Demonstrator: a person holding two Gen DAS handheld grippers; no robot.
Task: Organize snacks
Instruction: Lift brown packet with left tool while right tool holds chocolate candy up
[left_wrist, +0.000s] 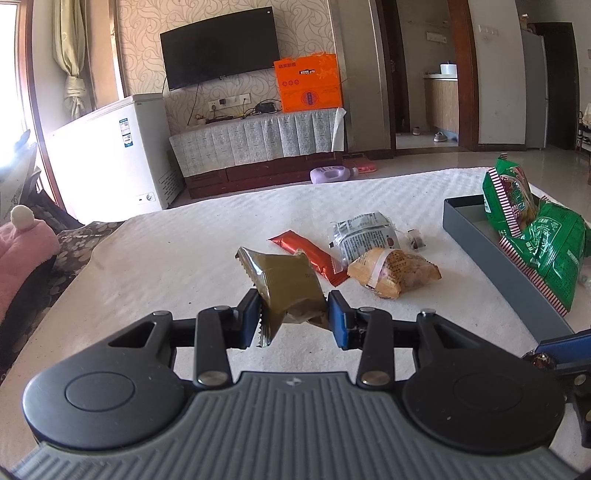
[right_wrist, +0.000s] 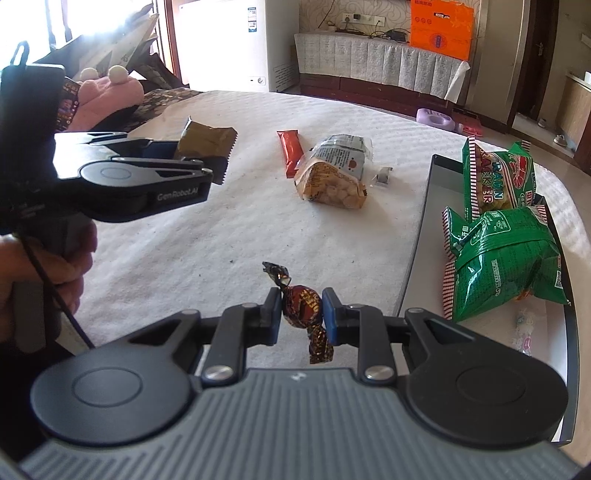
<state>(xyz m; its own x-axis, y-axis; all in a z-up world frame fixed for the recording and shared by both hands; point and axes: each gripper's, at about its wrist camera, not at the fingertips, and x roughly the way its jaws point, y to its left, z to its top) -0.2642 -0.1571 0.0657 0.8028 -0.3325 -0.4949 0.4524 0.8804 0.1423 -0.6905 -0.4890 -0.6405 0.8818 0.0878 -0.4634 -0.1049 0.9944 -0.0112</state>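
We are in a home living room: a wall-mounted television (left_wrist: 221, 47) hangs on patterned wallpaper above a cloth-covered TV cabinet (left_wrist: 258, 142), a white chest freezer (left_wrist: 114, 151) stands beside curtains (left_wrist: 72, 55), and slippers (left_wrist: 440, 137) lie in a doorway.

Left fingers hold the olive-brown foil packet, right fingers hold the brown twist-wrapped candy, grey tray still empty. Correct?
Not quite. The grey rectangular tray is not empty: the right wrist view shows two green snack bags in it. The rest holds: the left fingers clamp the olive-brown foil packet, and the right fingers clamp the brown twist-wrapped candy.
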